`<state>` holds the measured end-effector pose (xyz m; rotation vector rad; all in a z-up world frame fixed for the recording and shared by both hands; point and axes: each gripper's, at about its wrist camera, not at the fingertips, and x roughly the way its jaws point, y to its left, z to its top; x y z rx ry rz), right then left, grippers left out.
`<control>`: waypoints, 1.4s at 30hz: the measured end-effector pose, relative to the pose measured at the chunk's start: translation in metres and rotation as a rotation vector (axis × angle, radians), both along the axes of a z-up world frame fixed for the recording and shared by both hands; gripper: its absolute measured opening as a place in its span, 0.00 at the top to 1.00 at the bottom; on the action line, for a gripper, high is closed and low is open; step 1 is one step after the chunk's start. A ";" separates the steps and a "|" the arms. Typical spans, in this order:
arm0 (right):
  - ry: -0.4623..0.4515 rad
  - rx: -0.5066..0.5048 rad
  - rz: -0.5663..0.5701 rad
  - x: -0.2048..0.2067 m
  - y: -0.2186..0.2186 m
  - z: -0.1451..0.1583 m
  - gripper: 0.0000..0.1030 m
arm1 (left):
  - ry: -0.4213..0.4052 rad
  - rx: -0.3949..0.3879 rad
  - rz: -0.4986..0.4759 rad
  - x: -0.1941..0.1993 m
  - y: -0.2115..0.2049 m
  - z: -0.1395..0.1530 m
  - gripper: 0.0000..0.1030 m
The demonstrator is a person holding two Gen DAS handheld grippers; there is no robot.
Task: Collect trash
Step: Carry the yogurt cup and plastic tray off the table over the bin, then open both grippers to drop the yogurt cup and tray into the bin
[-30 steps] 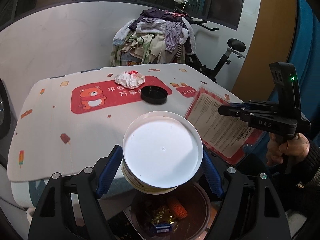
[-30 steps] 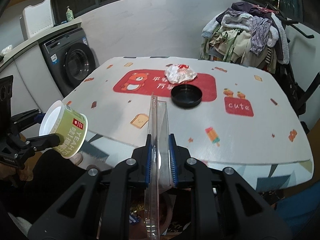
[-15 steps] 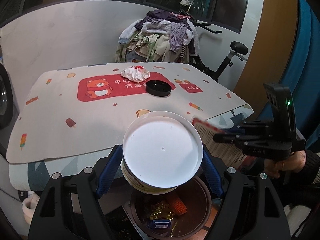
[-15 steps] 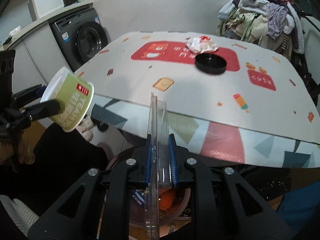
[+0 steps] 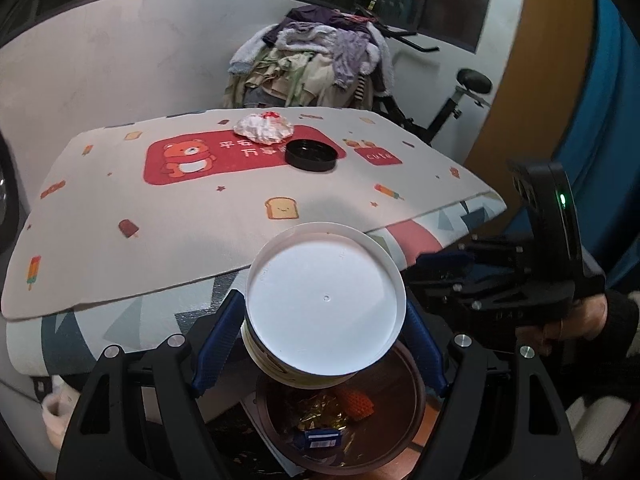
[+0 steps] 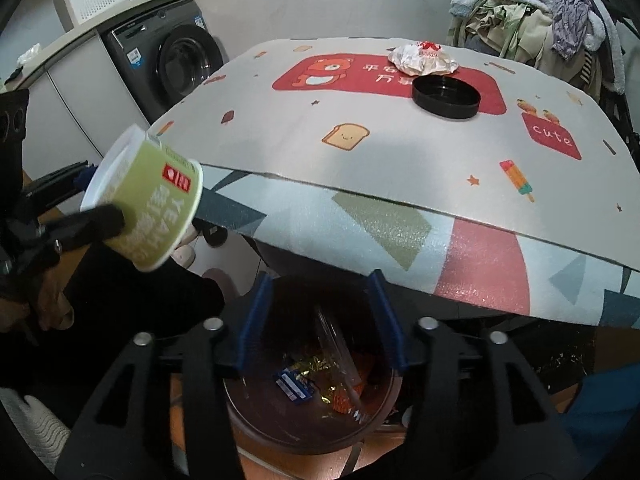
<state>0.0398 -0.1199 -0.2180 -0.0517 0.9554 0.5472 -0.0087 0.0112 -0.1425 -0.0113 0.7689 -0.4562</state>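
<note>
My left gripper (image 5: 320,344) is shut on a green paper cup (image 5: 324,300), white base toward the camera, held above the brown trash bin (image 5: 412,408). The cup also shows at the left of the right wrist view (image 6: 152,204). My right gripper (image 6: 320,320) is open and empty over the bin (image 6: 248,420). A clear plastic package (image 6: 340,356) lies in the bin among wrappers. A crumpled paper wrapper (image 5: 264,128) and a black lid (image 5: 310,155) rest on the table (image 5: 160,248).
The table stands just behind the bin, its cloth edge (image 6: 400,232) hanging over it. A washing machine (image 6: 172,64) is at the left. A clothes pile (image 5: 312,64) on an exercise bike stands behind the table.
My right gripper has opened and the clear plastic package has dropped into the bin. Both grippers have moved lower, nearer the bin. The left still holds the cup.
</note>
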 end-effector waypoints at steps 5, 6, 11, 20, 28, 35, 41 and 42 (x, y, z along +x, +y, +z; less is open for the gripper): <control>-0.090 -0.021 -0.006 -0.002 -0.009 0.009 0.09 | -0.004 0.018 -0.048 -0.003 -0.006 -0.010 0.27; -0.109 -0.025 -0.009 -0.002 -0.012 0.011 0.06 | -0.003 0.015 -0.056 -0.003 -0.007 -0.013 0.27; -0.212 -0.059 -0.048 -0.003 -0.029 0.016 0.06 | 0.009 -0.004 -0.072 0.000 -0.006 -0.024 0.27; -0.242 -0.066 -0.076 -0.007 -0.033 0.002 0.06 | 0.043 -0.017 -0.092 0.006 -0.010 -0.039 0.27; -0.216 -0.053 -0.097 -0.002 -0.035 -0.002 0.06 | 0.053 0.017 -0.080 0.008 -0.017 -0.043 0.19; -0.194 -0.028 -0.126 0.001 -0.042 -0.003 0.06 | 0.043 0.016 0.014 0.011 -0.003 -0.041 0.06; -0.186 -0.037 -0.120 0.003 -0.039 -0.005 0.06 | 0.047 0.019 0.069 0.014 0.006 -0.039 0.06; -0.183 -0.042 -0.117 0.003 -0.038 -0.005 0.06 | 0.047 0.021 0.075 0.015 0.007 -0.039 0.06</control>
